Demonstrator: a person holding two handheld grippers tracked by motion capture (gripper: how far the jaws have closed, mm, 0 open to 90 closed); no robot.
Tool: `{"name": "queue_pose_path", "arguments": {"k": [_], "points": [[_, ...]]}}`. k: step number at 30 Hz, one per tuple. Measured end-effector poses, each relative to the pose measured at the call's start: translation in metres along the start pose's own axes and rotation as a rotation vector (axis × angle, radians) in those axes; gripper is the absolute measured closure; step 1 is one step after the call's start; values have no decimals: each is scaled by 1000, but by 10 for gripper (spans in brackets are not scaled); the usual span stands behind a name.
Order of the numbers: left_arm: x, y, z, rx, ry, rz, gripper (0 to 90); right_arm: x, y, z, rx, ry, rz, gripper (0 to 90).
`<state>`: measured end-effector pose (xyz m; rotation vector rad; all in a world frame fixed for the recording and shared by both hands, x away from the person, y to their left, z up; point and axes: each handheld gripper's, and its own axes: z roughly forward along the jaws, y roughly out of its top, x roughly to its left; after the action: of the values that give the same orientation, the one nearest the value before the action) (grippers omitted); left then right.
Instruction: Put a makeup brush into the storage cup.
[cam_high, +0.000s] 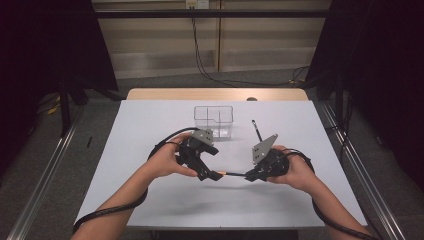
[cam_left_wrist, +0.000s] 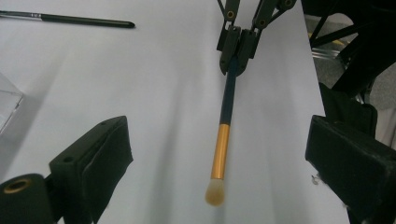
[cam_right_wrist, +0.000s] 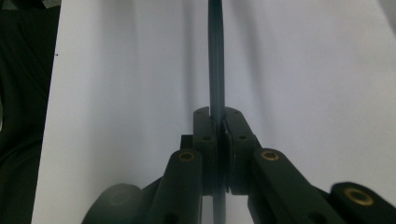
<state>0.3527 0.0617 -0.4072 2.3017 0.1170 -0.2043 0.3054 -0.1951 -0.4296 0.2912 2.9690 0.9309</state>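
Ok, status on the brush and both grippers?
Right gripper shut on brush. Left gripper open, brush tip between its jaws, untouched. Second brush lying clear.

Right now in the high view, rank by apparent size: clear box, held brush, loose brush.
1. clear box, clearly largest.
2. held brush, between left gripper and right gripper, partly hidden.
3. loose brush, lying farther back.
2 and 3 look alike; ranking unsure.
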Motion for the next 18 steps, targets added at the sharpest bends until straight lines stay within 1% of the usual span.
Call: {"name": "queue_pose_path", "arguments": {"k": [1,3,5,8,10,15,18], "points": [[1,0,-1,-10,-5,-8,68,0,0,0,-1,0,2,853],[1,-1,-1,-28,3,-8,68,0,-1,0,-7,-6,5,852],[2,-1,-2,-38,4,-14,67,-1,-2,0,-7,-7,6,853],[1,-2,-2,-50,16,-11,69,-1,-4,0,-9,-8,10,852],[1,-2,-3,-63,12,-15,67,-1,-4,-1,-15,-10,13,853],[2,-5,-4,-130,22,-28,68,-1,-4,-4,-18,-17,15,852],[1,-6,-5,-152,26,-27,68,-1,-4,-5,-33,-22,16,852]]}}
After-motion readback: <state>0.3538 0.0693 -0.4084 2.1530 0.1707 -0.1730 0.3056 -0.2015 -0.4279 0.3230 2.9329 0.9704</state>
